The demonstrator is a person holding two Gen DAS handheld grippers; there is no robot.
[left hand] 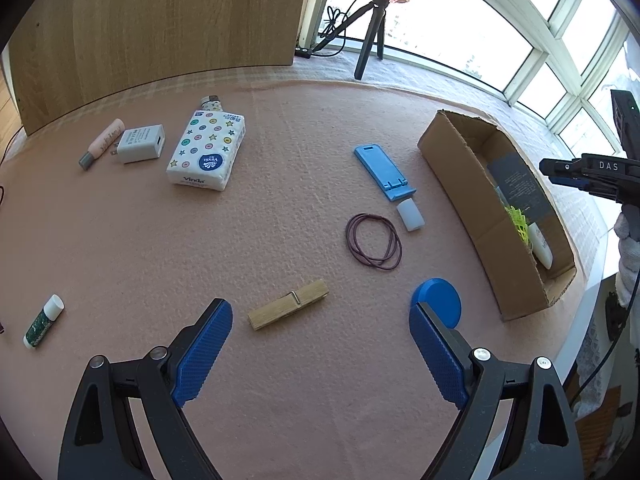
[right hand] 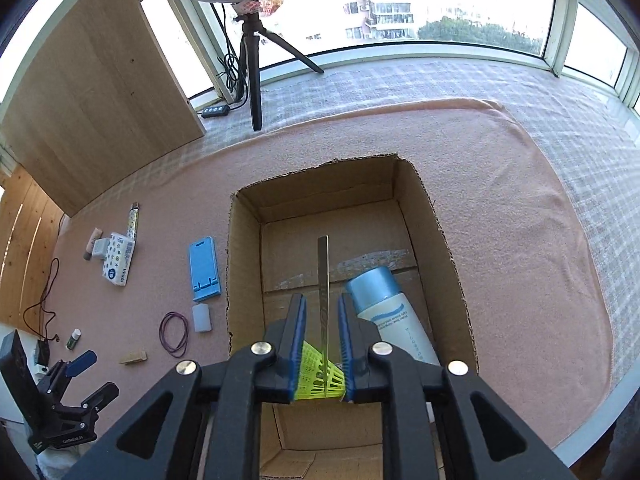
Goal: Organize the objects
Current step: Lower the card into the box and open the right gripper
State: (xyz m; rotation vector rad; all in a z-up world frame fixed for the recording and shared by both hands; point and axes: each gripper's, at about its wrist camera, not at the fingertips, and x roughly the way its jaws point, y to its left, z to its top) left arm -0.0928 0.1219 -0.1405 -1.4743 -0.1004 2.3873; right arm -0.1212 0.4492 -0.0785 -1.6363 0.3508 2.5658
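We find the task partly done. The box (right hand: 432, 216) already holds a white bottle (right hand: 394, 320) with a blue cap, lying along its right wall, and a yellow mesh piece (right hand: 316, 376) at its near end. A thin dark card (right hand: 323, 288) stands on edge over the box, between the pads of the right gripper (right hand: 322, 344); those jaws stand narrowly apart and a gap shows on both sides of the card, so we judge it released and the drop into the box all but complete.

Still out on the pink cloth (left hand: 120, 240) we count: clothespin (left hand: 288, 309), blue disc (left hand: 438, 300), rubber bands (left hand: 374, 246), white cap (left hand: 410, 214), blue phone stand (left hand: 382, 172), tissue pack (left hand: 206, 150), charger (left hand: 140, 144), a pink tube (left hand: 102, 142), a patterned tube (left hand: 211, 103) behind the pack, and a small green-and-white tube (left hand: 42, 322).

The left gripper (left hand: 320, 344) hangs wide open and empty above the cloth, the clothespin just ahead between its fingers and the disc at its right pad. We judge most of the sorting remains, with the clothespin the likeliest next item.
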